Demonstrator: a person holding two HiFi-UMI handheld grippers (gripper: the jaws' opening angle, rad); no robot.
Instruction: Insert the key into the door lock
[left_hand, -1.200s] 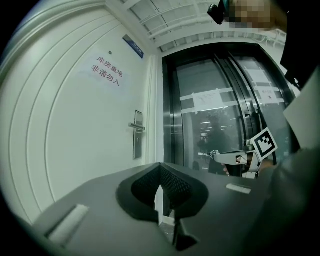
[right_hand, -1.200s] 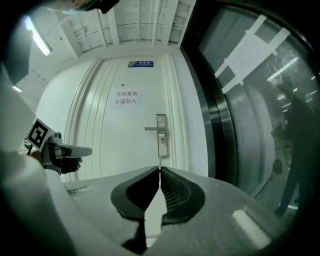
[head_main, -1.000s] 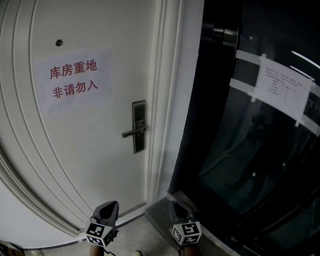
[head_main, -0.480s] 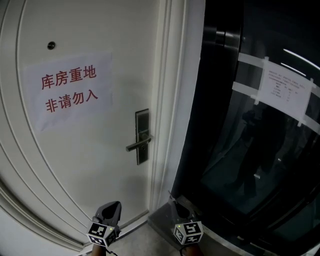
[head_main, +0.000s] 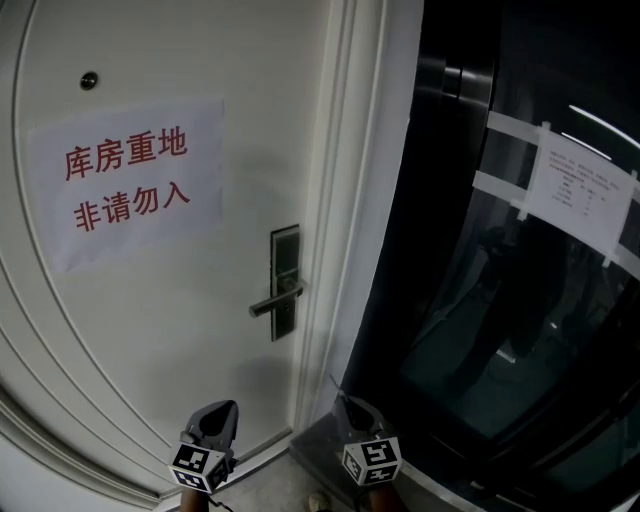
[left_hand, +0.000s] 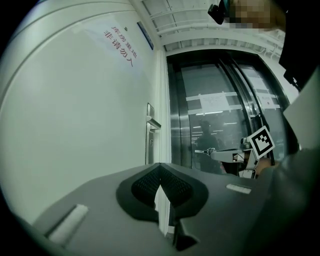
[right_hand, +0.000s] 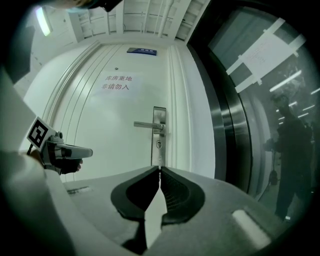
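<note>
While right gripper (right_hand: 160, 171) pinches key (right_hand: 159, 164), left gripper (left_hand: 160, 169) closed empty, approach and alignment to door lock (right_hand: 159, 144) judged outstanding.

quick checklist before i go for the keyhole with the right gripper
1. Key held: ok, a thin blade pokes from the right hand-held gripper's shut jaws.
2. Keyhole visible: ok, below the handle.
3. Aim: ok, the tips sit straight under the keyhole in the right gripper view.
4. Contact: not ok, the key is well short of the door.
5. Left hand-held gripper out of the way: ok, shut, empty, off to the side.
6. Blade matches the slot's orientation: cannot tell.
</note>
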